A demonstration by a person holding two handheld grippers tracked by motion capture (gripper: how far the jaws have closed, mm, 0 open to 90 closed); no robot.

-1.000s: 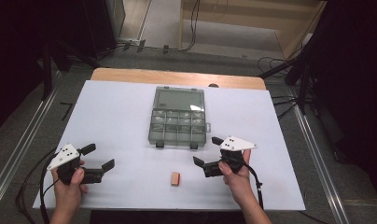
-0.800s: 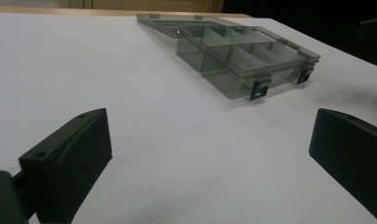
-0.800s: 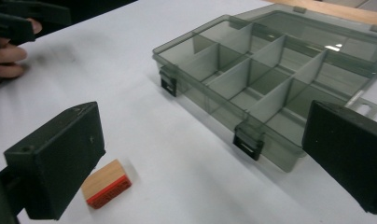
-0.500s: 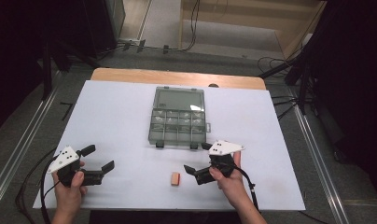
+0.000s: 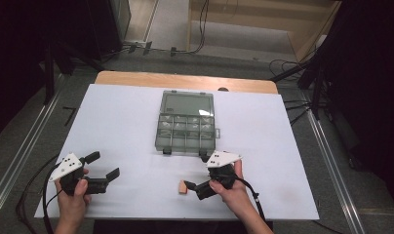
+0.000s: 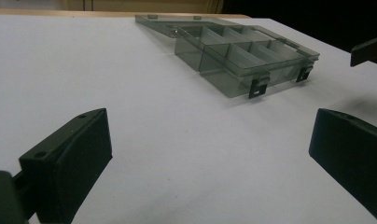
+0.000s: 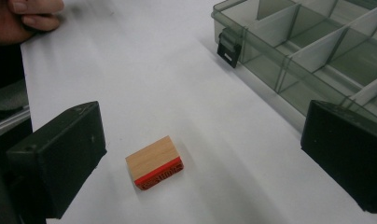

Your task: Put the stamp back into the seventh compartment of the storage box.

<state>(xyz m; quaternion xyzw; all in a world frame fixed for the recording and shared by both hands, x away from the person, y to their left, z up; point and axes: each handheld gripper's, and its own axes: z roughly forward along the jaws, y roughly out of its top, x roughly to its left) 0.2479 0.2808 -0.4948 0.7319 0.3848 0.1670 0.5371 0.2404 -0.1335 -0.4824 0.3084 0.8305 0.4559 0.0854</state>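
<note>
My right gripper [image 5: 195,184] sits low over the white table [image 5: 122,117] with its jaws spread wide, holding nothing, and the small wooden stamp block [image 7: 154,161] lies on the sheet between them, nearer the left jaw. My left gripper [image 5: 101,165] is also wide open and empty, well off to the left near the table's near edge.

The risk I see is the block's angle: it lies skewed to my jaws, so if I close as I am, the pads may catch it on its corners and spin it or squirt it out across the smooth sheet. Coming down too steeply could also make the left jaw nudge it before the other touches, sliding it away. The open grey compartment box [image 5: 187,127] stands just beyond, and its near latch [image 7: 227,49] could snag my far jaw if I drift that way.

The block is a short piece of pale wood with a red band along its lower edge carrying raised lettering too small to read.
</note>
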